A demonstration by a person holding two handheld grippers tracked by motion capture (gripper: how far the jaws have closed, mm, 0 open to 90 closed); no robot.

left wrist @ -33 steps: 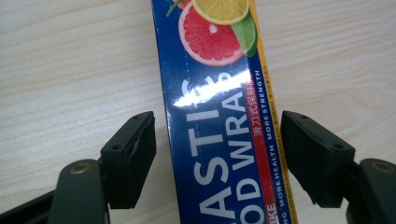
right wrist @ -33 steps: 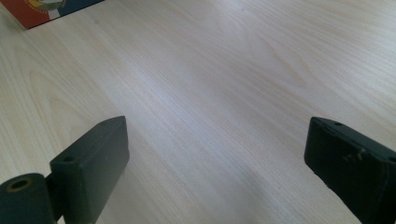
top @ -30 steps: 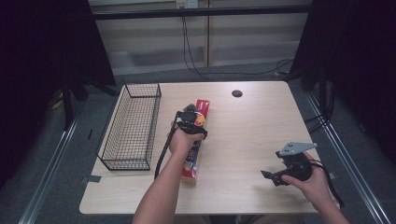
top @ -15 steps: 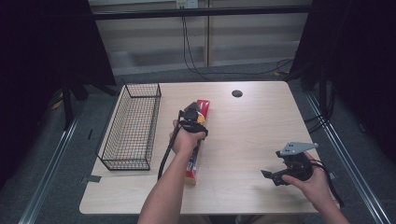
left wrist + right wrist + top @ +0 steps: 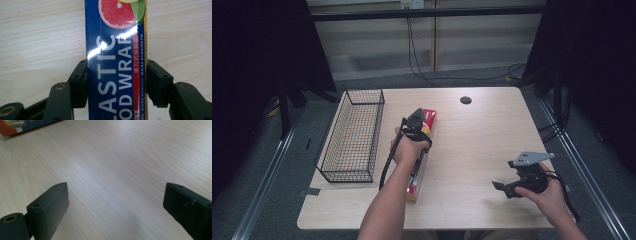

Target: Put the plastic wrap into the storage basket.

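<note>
Left gripper (image 5: 417,121): black two-jaw tool in the person's left hand (image 5: 406,150), set over the middle of the table; its jaws have just been closing and now pinch the box from both long sides, seen close in the left gripper view (image 5: 117,82).
Left gripper fingers (image 5: 79,82): black pads flat against the box's blue side panels, one on each side.
Box: long, narrow cardboard plastic food wrap box (image 5: 421,162), blue and red with a grapefruit and lime picture and white lettering (image 5: 116,60); it lies flat on the table, running from near the centre toward the near edge, just right of the basket.
Right gripper (image 5: 504,186): black two-jaw tool with a grey three-cornered plate on top, in the person's right hand (image 5: 549,197) near the table's near right corner; its jaws stand spread wide with only bare wood between them (image 5: 115,207).
Basket: black wire mesh basket (image 5: 353,135), oblong, along the table's left edge, apart from the box.
Table: light wooden tabletop (image 5: 492,135), rectangular, with a small dark round disc (image 5: 465,100) near its far edge.
</note>
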